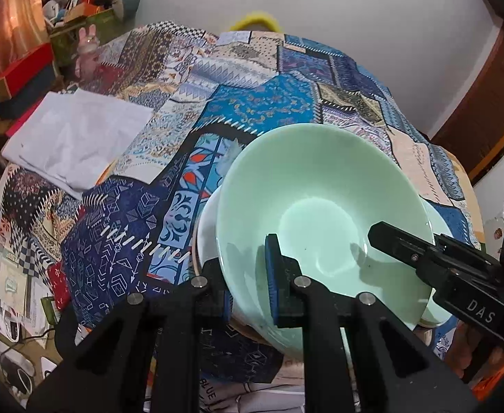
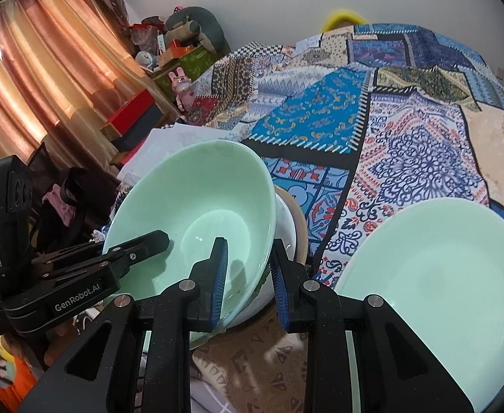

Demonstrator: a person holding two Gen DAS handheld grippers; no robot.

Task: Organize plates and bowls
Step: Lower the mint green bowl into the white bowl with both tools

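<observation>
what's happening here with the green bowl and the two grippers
A person holds a gripper in each hand, and both are clamped on the rim of one mint green bowl: the left gripper on one side, the right gripper on the other. The bowl sits tilted over a white bowl. A green plate lies beside them on the patterned cloth.

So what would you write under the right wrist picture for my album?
Two grippers, right and left, pinch the rim of a green bowl beside a green plate on a patchwork quilt.
</observation>
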